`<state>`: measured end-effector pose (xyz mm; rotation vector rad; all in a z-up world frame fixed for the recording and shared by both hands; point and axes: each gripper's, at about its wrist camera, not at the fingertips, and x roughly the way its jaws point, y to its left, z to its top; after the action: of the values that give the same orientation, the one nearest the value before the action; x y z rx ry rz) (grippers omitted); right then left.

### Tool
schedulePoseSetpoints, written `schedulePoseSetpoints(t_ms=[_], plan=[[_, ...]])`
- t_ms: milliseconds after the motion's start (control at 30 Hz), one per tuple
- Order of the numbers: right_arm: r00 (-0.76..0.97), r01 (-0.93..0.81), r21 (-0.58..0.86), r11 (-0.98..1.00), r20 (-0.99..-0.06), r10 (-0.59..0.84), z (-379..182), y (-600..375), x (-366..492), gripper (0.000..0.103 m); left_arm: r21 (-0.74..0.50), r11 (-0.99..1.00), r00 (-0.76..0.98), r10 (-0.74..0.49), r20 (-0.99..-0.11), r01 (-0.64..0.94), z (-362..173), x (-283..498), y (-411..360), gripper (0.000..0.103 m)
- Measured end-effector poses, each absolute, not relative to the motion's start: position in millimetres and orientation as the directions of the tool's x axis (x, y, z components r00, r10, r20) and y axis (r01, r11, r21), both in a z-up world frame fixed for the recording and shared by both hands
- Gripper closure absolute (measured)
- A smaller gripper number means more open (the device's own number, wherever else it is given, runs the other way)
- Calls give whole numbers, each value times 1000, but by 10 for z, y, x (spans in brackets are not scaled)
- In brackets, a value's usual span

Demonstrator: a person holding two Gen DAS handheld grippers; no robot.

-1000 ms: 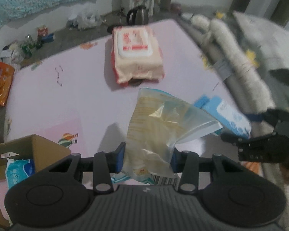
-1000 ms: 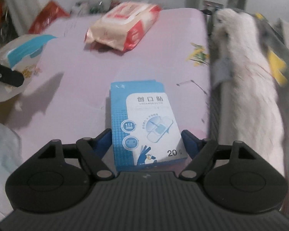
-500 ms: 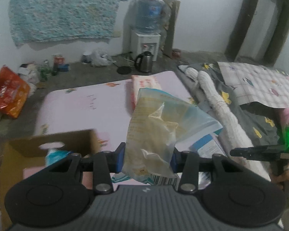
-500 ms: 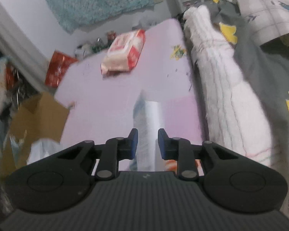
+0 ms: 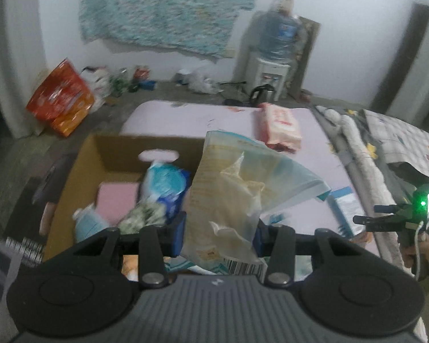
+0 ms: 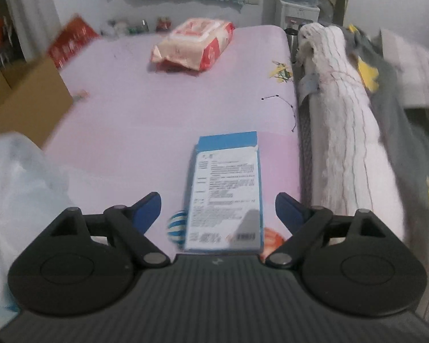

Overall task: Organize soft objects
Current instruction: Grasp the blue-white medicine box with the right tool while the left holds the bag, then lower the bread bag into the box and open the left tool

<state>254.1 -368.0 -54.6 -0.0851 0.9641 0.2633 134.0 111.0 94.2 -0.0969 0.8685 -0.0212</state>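
The left gripper [image 5: 218, 235] pinches a crumpled translucent plastic bag [image 5: 237, 191] between its 2 blue pads; the bag stands up from the jaws, above the right edge of an open cardboard box [image 5: 100, 154]. The box holds a pink item [image 5: 115, 200], a blue-and-white soft pack [image 5: 166, 184] and other blurred goods.

The right gripper [image 6: 218, 208] has its jaws spread wide, having just been opening. A blue-and-white flat box [image 6: 227, 191] lies between them on the pink mat [image 6: 163, 114], printed text up, clear of both pads, near the mat's right edge. A red-and-white wipes pack [image 6: 193, 47] lies near the mat's far edge. A rolled white blanket [image 6: 346, 131] runs along the right edge.
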Motion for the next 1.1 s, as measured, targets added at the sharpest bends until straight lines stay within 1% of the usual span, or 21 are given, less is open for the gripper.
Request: schedulePoseSetpoints(t_ms=[33, 100, 167, 233, 267, 333, 433, 500, 600, 700, 733, 767, 800, 867, 967, 1033, 1100], plan=[[535, -267, 12, 964, -830, 158, -609, -3629, 2599, 12, -99, 994, 644, -50, -763, -40, 911, 1304, 1195, 58], [505, -262, -43, 964, -857, 99, -770, -3549, 2725, 12, -106, 991, 645, -28, -764, -82, 850, 1230, 1364, 58], [472, -246, -60, 967, -879, 66, -920, -3508, 2817, 14, -122, 983, 639, -8, -769, -134, 781, 1136, 1570, 58], [448, -216, -33, 976, -892, 69, -1021, -3545, 2826, 19, -138, 975, 627, 3, -779, -175, 703, 1052, 1755, 58], [464, -193, -32, 981, -883, 63, -1025, -3561, 2810, 29, -138, 970, 615, 15, -788, -199, 641, 1017, 1849, 58], [476, -179, -35, 983, -878, 56, -996, -3574, 2782, 31, -134, 963, 587, 31, -809, -234, 522, 968, 1991, 58], [473, -146, 4, 989, -878, 74, -978, -3651, 2747, 31, -111, 952, 547, 67, -834, -286, 342, 911, 2184, 58], [470, -116, 55, 992, -876, 103, -963, -3735, 2727, 31, -103, 941, 531, 90, -842, -321, 233, 873, 2262, 58], [469, -73, 174, 982, -863, 188, -899, -3892, 2666, 31, -99, 934, 500, 91, -861, -342, 100, 847, 2315, 57], [493, -62, 276, 959, -827, 270, -738, -3968, 2535, 31, -75, 938, 461, 95, -882, -337, 1, 839, 2309, 54], [502, -65, 306, 950, -812, 296, -669, -3970, 2500, 31, -74, 941, 453, 89, -887, -331, -13, 826, 2299, 48], [513, -74, 340, 938, -794, 328, -582, -3963, 2459, 31, -89, 942, 451, 71, -890, -323, -14, 812, 2302, 39], [524, -93, 376, 922, -769, 367, -471, -3939, 2418, 31, -103, 942, 452, 55, -891, -319, -22, 799, 2297, 36], [538, -139, 427, 894, -725, 430, -249, -3844, 2354, 31, -127, 941, 469, 37, -883, -314, 0, 734, 2293, 33], [531, -265, 493, 828, -642, 552, 138, -3546, 2269, 31, -130, 943, 494, 41, -868, -306, 37, 648, 2266, 31], [491, -367, 531, 764, -587, 644, 375, -3209, 2208, 31, -125, 944, 514, 53, -856, -305, 71, 594, 2248, 31], [427, -451, 551, 702, -558, 712, 519, -2842, 2162, 31, -122, 945, 539, 65, -840, -304, 109, 546, 2230, 31]])
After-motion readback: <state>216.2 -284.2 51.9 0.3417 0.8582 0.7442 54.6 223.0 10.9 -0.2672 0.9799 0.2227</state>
